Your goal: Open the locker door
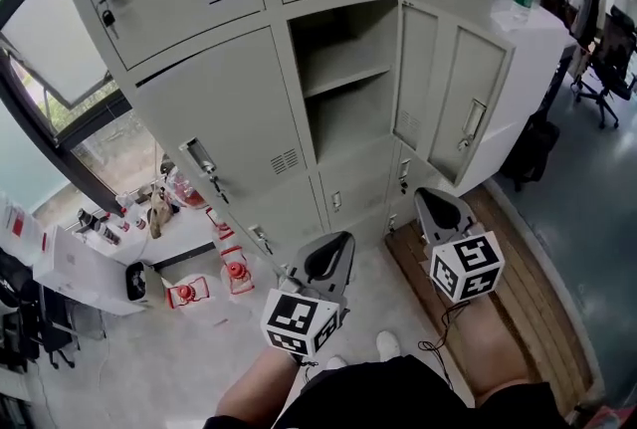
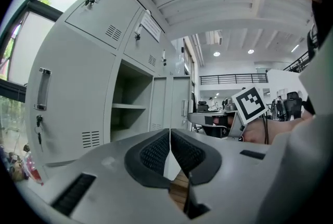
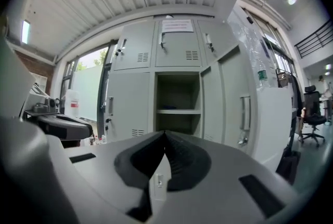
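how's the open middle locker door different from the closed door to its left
The open locker door stands swung out to the right of its compartment, baring a shelf; the closed door sits flush and hides its inside. The open locker door's handle is near its right edge, the closed door's handle near its left edge. Both are pale grey metal with vent slots.

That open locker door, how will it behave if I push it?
The open door looks like thin sheet metal hinged at one edge, so it probably swings easily and may flex slightly. It stands wide open, so a hard push could slam it. Its handle looks rigid, likely the firmest contact point.
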